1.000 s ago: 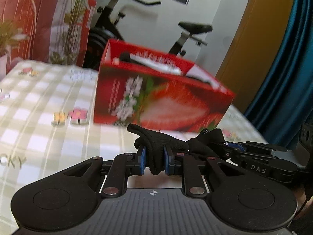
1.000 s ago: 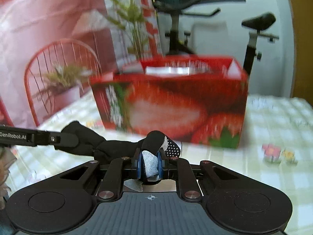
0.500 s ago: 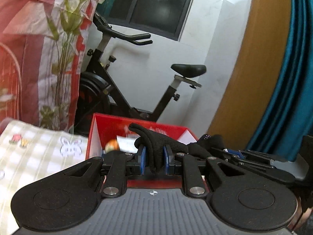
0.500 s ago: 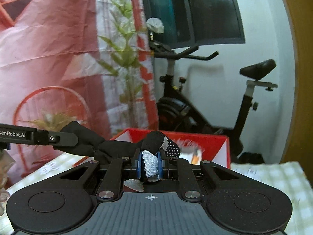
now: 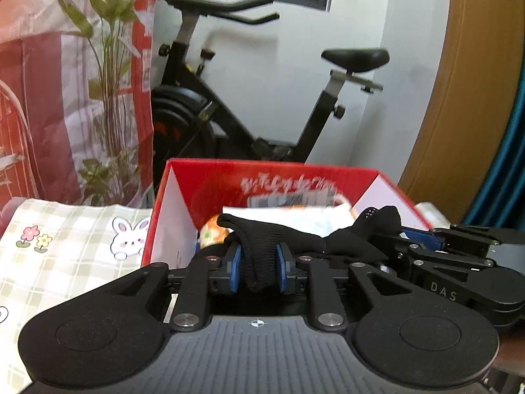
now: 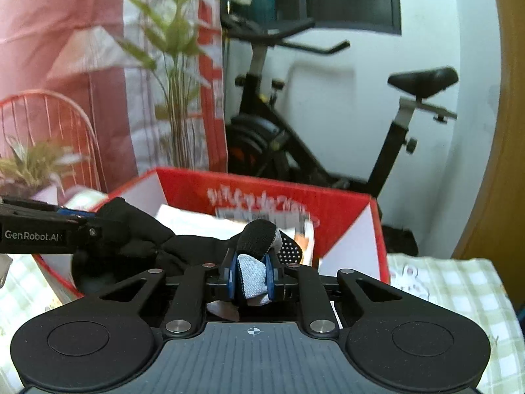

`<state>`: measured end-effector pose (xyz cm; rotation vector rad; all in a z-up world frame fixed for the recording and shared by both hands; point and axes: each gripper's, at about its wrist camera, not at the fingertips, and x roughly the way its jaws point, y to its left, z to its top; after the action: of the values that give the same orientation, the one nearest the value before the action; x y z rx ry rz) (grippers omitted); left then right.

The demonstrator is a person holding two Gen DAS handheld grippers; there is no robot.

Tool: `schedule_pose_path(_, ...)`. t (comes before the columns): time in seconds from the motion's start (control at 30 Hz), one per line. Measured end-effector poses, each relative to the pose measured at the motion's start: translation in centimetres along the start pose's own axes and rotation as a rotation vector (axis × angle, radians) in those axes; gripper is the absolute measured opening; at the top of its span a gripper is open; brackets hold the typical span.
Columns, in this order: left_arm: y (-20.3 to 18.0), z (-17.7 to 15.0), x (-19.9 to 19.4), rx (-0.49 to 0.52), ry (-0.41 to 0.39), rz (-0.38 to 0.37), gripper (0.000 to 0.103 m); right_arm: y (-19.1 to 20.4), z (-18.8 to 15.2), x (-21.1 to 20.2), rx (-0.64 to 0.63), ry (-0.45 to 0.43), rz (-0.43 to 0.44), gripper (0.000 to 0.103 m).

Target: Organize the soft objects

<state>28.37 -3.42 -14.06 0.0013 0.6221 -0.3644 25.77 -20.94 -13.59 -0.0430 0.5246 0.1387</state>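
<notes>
Left wrist view: the left claw is clamped on a black knit glove above the red cardboard box; the right claw pinches its grey fingertip. The glove hangs stretched between both.

Both wrist views closely face red box.

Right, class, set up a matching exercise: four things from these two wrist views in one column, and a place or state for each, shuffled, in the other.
1 black glove
2 red box
3 exercise bike
4 rabbit-print tablecloth

A behind the box
B held by both grippers
C open on top
D under the box

Pairs: 1-B, 2-C, 3-A, 4-D
</notes>
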Motion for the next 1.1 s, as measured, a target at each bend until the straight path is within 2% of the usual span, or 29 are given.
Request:
schedule_pose_path(0.1, 0.1, -0.3, 0.2, 0.026, 0.016, 0.017, 0.04, 0.1, -0.8, 0.4, -0.001, 0.021, -0.014, 0.022)
schedule_pose_path(0.17, 0.3, -0.4, 0.0, 0.044, 0.008, 0.02, 0.062, -0.1, -0.9, 0.3, 0.004, 0.021, -0.024, 0.027)
schedule_pose_path(0.23, 0.3, -0.3, -0.3, 0.049, -0.008, 0.02, 0.074, -0.1, -0.8, 0.1, 0.008, 0.018, -0.036, 0.034)
schedule_pose_path(0.3, 0.5, -0.2, -0.6, 0.044, -0.024, 0.026, 0.087, -0.3, -0.7, -0.3, 0.01, 0.013, -0.054, 0.053)
schedule_pose_path(0.33, 0.7, -0.2, -1.0, 0.04, -0.03, 0.04, 0.095, -0.4, -0.7, -0.7, 0.012, 0.005, -0.06, 0.057)
schedule_pose_path(0.37, 0.8, -0.2, -1.4, 0.037, -0.035, 0.048, 0.098, -0.6, -0.7, -1.2, 0.015, -0.002, -0.063, 0.063)
schedule_pose_path(0.43, 1.0, -0.1, -2.1, 0.038, -0.04, 0.047, 0.1, -0.9, -0.6, -1.9, 0.025, -0.009, -0.069, 0.072)
schedule_pose_path(0.57, 1.1, 0.1, -4.1, 0.05, -0.056, 0.058, 0.103, -1.1, -0.3, -3.9, 0.039, -0.043, -0.081, 0.102)
schedule_pose_path(0.83, 0.6, 1.0, -8.4, 0.051, -0.092, 0.139, 0.103, -0.5, 1.4, -8.2, 0.076, -0.113, -0.112, 0.103)
schedule_pose_path(1.0, 0.7, 1.7, -11.7, 0.046, -0.148, 0.09, 0.103, -0.1, 2.1, -11.4, 0.109, -0.15, -0.098, 0.103)
schedule_pose_path(1.1, 0.3, 2.0, -13.5, 0.056, -0.164, 0.097, 0.103, 0.3, 2.5, -13.2, 0.103, -0.162, -0.109, 0.103)
